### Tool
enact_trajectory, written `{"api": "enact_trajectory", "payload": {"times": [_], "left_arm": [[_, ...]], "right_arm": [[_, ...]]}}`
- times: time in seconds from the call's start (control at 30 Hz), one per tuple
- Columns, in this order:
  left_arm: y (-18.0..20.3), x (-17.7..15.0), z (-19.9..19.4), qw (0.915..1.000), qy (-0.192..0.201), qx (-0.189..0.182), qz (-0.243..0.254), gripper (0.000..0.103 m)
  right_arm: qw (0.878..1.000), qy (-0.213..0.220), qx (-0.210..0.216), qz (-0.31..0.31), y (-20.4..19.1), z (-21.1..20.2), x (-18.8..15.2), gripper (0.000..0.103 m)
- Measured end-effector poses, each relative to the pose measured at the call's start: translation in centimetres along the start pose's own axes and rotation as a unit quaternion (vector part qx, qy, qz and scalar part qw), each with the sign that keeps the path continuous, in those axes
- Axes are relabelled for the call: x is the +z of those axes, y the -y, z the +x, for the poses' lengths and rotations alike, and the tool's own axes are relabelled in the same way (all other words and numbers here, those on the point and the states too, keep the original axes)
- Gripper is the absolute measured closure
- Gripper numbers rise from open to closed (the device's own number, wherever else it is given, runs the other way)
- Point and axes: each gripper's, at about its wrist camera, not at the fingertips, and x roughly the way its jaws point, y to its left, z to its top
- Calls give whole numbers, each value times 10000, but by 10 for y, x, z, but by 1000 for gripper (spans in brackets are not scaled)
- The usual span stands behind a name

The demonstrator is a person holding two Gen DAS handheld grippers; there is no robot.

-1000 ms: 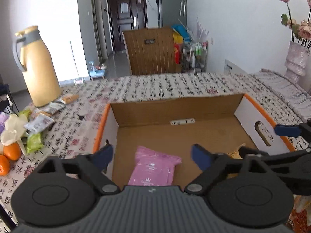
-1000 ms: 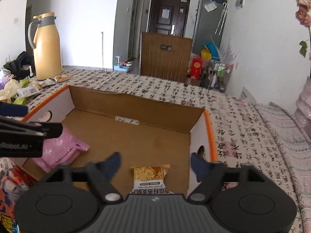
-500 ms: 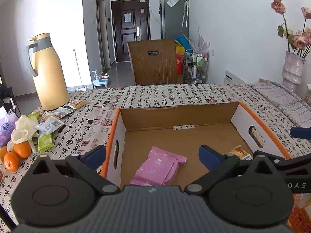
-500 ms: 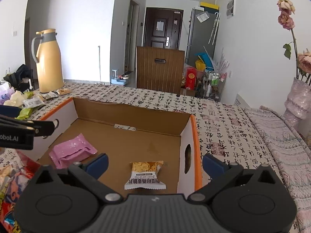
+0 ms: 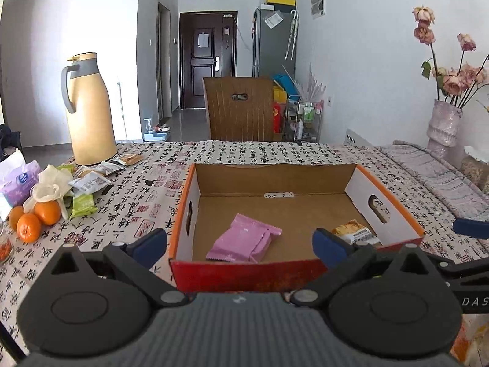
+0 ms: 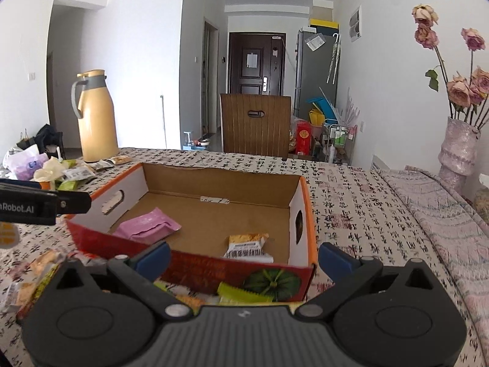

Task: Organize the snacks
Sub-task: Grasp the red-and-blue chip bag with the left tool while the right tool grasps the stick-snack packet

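An open cardboard box (image 5: 383,197) (image 6: 301,197) with orange rims and a red front wall stands on the patterned tablecloth. Inside lie a pink snack packet (image 5: 244,243) (image 6: 146,224) on the left and a yellow-and-white snack packet (image 5: 354,234) (image 6: 249,246) on the right. My left gripper (image 5: 240,246) hangs open in front of the box's near wall, nothing between its fingers. My right gripper (image 6: 244,258) is open too, in front of the box's near right corner, empty. Loose snack packets (image 6: 241,295) lie on the table before the box.
A tan thermos jug (image 5: 90,110) stands at the back left, with several snack packets (image 5: 91,180), oranges (image 5: 36,217) and a purple tissue pack (image 5: 18,183) near it. A vase of dried roses (image 5: 443,122) is at the far right. A wooden chair (image 5: 241,113) stands behind the table.
Both grippers have drawn back out of the box toward the near side and opened a little wider. The pink and yellow packets stay lying on the box floor.
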Motion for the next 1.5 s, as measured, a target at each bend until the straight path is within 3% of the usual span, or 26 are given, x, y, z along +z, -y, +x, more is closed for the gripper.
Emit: {"api": "enact_trajectory", "payload": {"times": [0.37,0.83,1.23,1.37,1.5], "left_arm": [[-5,-34,-21,9998,-75,-66,-168,0],[1,-89,-37,9995,-212,-192,-96,0],[3,-99,-37,9992,-353,-179,-51,0],[3,-100,-37,9991,-369,-183,-38,0],[2,-99,-37,9992,-374,-167,-46,0]], "right_arm": [[9996,128,10,239,-2,-38,-34,0],[9977,-133,-197,631,6,-58,-80,0],[9976,-404,-259,508,11,-48,-91,1],[9979,-580,-158,240,7,-41,-91,4],[9976,-666,-20,160,7,-36,-88,21]]}}
